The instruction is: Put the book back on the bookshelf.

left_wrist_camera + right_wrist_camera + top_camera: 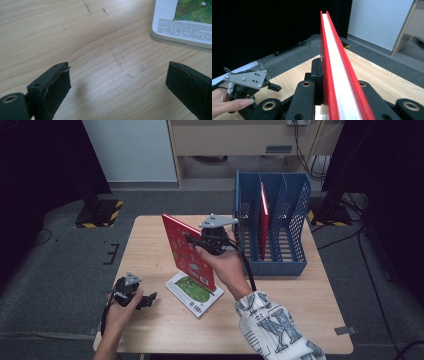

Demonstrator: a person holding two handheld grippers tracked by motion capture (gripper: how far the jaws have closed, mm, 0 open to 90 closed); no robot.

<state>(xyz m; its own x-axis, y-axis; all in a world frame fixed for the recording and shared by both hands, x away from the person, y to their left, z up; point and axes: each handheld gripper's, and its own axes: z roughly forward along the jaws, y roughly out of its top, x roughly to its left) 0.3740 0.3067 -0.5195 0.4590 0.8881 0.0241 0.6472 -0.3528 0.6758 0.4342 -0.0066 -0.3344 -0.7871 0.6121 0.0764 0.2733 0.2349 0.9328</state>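
The right gripper clamps a red book upright above the table, with a blue rack at three o'clock (another red book stands inside). The left gripper is released, at eight o'clock, beside a flat green-covered book whose small print is unreadable.

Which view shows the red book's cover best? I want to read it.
The high view: the red book stands upright in the right gripper, cover facing the camera. The right gripper view shows its edge and pages.
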